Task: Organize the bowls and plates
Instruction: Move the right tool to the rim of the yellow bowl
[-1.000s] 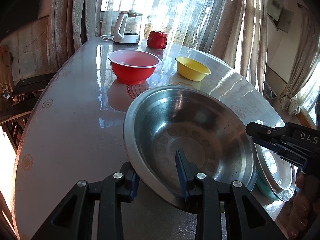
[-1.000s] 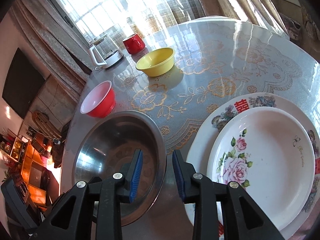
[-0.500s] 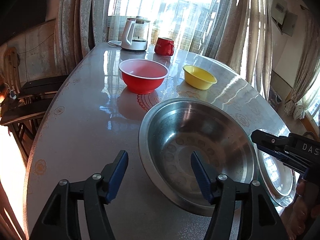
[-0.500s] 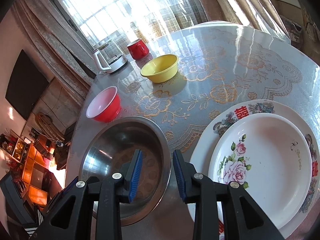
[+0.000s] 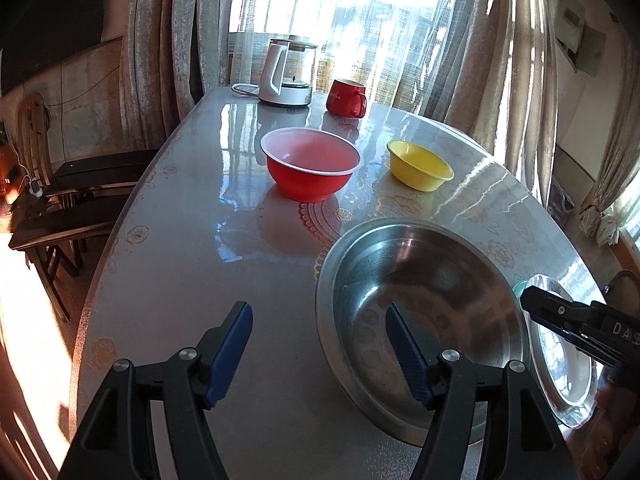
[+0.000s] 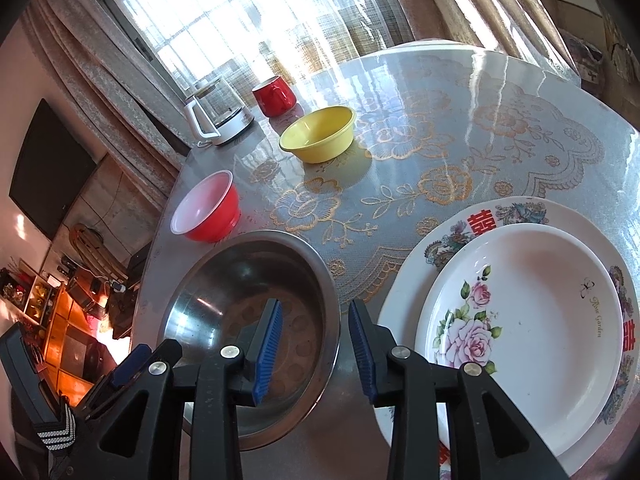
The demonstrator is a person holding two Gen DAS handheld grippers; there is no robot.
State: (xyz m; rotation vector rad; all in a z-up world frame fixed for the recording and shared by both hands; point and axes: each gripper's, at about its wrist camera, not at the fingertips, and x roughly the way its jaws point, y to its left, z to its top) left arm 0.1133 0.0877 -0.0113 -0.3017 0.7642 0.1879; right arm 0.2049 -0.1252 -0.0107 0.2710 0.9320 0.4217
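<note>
Steel bowl sits free on the table, your left gripper having just opened off its rim. Your right gripper straddles the opposite rim, jaws apart, gripping nothing. At three o'clock, stacked plates read "Rose Garden"; red bowl and yellow bowl wait toward twelve, probably for nesting.

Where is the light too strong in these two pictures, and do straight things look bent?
Left wrist view: the window is burnt out white, and glare streaks cross the table; the curtains bow outward near the edge. Right wrist view: the window is washed out as well, the floral plate stays clear and sharp, and the table rim curves strongly.
</note>
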